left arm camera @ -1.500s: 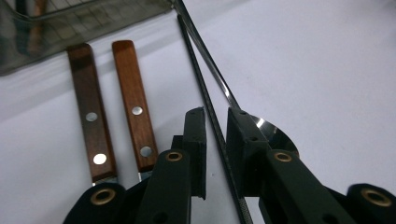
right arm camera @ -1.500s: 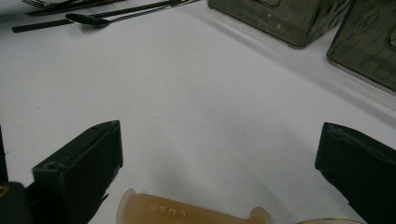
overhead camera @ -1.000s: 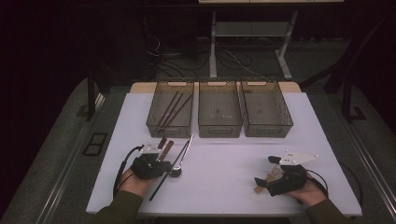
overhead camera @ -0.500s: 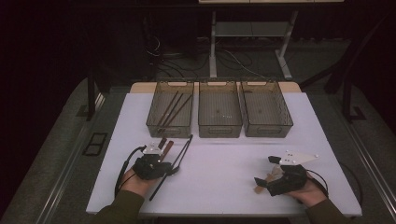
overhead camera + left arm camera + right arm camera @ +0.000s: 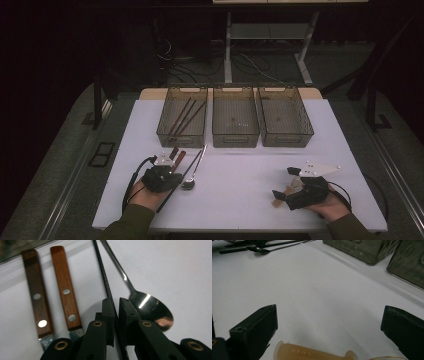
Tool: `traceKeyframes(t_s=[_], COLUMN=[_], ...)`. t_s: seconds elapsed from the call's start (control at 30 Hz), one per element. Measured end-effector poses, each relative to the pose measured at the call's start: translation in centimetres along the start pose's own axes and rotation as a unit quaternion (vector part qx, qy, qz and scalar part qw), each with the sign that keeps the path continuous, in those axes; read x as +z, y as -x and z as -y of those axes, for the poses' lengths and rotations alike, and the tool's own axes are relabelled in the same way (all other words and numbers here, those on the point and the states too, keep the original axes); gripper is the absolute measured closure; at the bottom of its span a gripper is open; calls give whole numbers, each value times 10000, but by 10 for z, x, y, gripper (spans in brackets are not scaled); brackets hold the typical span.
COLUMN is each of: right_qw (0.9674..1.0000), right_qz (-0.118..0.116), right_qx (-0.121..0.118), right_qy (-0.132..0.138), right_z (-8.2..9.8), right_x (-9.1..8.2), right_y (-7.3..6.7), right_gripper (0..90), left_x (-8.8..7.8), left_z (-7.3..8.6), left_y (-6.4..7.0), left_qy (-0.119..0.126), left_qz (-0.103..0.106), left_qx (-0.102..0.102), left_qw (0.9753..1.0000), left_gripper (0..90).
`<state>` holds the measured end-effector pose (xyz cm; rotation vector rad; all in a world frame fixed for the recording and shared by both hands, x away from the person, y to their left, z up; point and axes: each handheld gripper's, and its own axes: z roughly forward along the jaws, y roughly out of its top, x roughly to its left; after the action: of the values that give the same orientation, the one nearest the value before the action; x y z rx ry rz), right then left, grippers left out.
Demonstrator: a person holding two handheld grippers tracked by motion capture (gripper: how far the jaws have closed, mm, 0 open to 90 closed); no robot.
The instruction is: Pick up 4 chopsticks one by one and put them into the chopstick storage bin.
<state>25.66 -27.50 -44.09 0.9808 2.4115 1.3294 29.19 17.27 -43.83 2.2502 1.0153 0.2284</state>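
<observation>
Nearest the person, at the front right of the white counter: right gripper, resting in the hand, jaws spread wide and holding nothing; a pale amber plastic piece with raised lettering lies on the counter just below the gap between them. At the front left: left gripper, jaws having just been closing and now nearly together, pinching a thin black chopstick that runs up between the pads and slants away across the counter. Just beside the chopstick, on its right in the left gripper view: a steel spoon, bowl close to the jaw, handle angling away alongside the chopstick. On its left in that view: two wooden knife handles, side by side, each with rivets. Farther back, in a row across the counter: three translucent smoky bins, left bin containing several dark sticks, middle bin and right bin beside it.
</observation>
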Motion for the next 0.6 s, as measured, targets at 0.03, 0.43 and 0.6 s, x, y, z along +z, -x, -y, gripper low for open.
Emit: traceKeyframes(t_s=[0.03, 0.43, 0.6], right_qw=[10000, 10000, 10000], right_qz=[-2, -1, -5], right_qx=[0, -5, -7], right_qy=[0, -23, -25], right_z=[0, 0, 0], right_x=[0, 1, 0], right_y=[0, 0, 0], right_gripper=[11, 11, 11], left_x=[0, 1, 1], left_z=[0, -1, -2], left_y=[-1, 1, 4], left_qy=[-5, -75, -131], left_qz=[-26, -112, -199], left_qx=[-12, 3, 88], left_qw=[10000, 9999, 9997], left_gripper=[821, 844, 856])
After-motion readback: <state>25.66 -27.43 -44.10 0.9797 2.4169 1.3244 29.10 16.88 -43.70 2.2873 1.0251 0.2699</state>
